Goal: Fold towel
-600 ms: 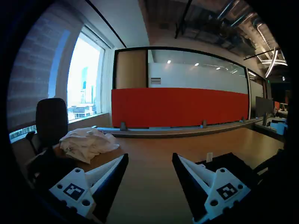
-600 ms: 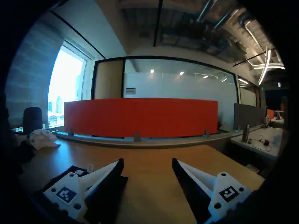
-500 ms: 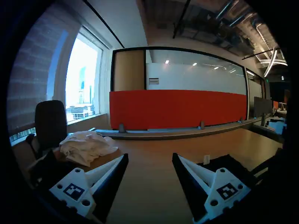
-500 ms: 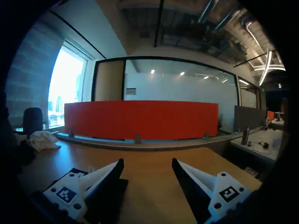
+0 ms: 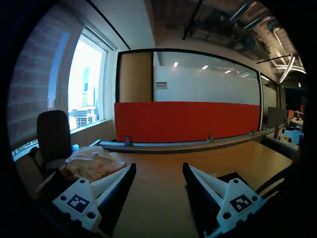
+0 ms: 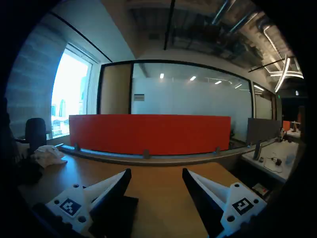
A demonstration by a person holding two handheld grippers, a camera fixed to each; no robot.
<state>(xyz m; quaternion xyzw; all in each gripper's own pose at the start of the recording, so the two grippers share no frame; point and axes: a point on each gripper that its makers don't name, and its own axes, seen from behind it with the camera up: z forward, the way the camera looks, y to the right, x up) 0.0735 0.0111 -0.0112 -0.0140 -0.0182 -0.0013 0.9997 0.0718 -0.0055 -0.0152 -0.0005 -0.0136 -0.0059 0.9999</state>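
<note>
A crumpled white towel (image 5: 92,162) lies in a heap at the left end of the wooden table (image 5: 158,202), partly behind my left finger. My left gripper (image 5: 159,165) is open with nothing between its fingers, and the heap sits ahead and to its left. A dark cloth (image 5: 233,179) lies flat on the table behind the right finger. In the right gripper view the white towel (image 6: 49,154) is small and far to the left. My right gripper (image 6: 156,170) is open and empty above the table (image 6: 158,206), with a dark cloth (image 6: 119,210) under its left finger.
A red divider panel (image 5: 186,121) runs along the table's far edge. A black office chair (image 5: 53,133) stands by the window at the left, close to the towel heap. Another desk (image 6: 273,152) with small items stands to the right.
In both views the scene has slid downward, as both grippers tilt up a little. The white towel now sits lower and partly behind my left finger. Both grippers stay open.
</note>
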